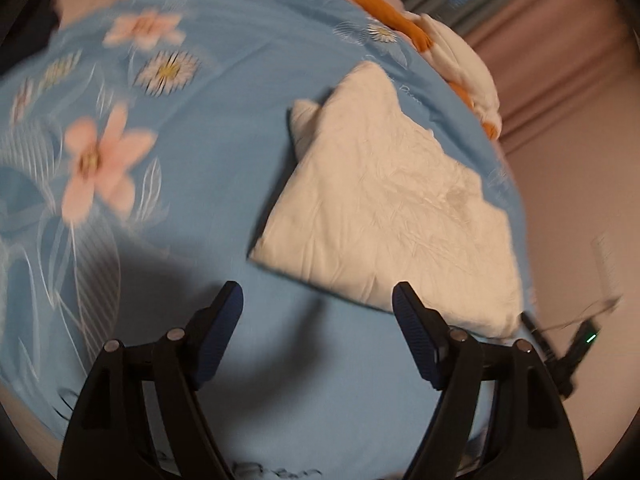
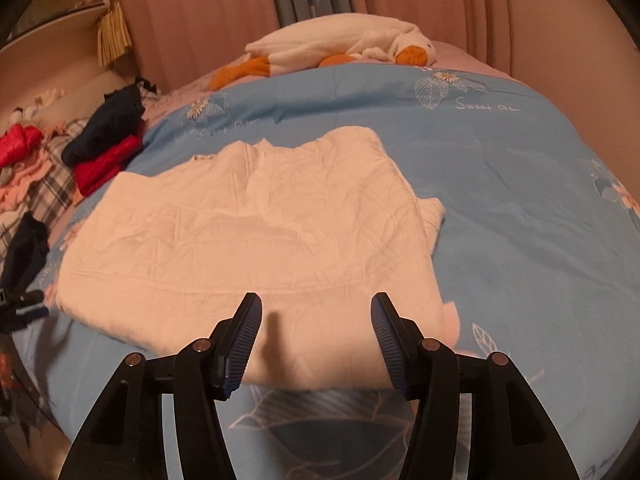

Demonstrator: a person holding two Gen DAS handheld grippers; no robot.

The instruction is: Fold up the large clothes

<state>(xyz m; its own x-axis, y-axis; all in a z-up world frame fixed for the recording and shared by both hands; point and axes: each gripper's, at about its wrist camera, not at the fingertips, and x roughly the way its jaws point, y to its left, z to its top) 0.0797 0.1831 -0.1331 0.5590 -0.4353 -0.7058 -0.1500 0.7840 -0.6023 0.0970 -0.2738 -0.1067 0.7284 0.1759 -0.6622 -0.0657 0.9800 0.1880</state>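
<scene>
A cream-white garment lies folded flat on the blue flowered duvet. In the left wrist view the garment sits to the right, near the bed's edge. My left gripper is open and empty above bare duvet, just left of the garment's near corner. My right gripper is open and empty, its fingertips hovering over the garment's near edge. The left gripper shows at the left edge of the right wrist view.
A white and orange plush duck lies at the far end of the bed. Red and dark folded clothes are stacked at the left, with more clothes beyond. Pink curtains hang behind. The duvet spreads left.
</scene>
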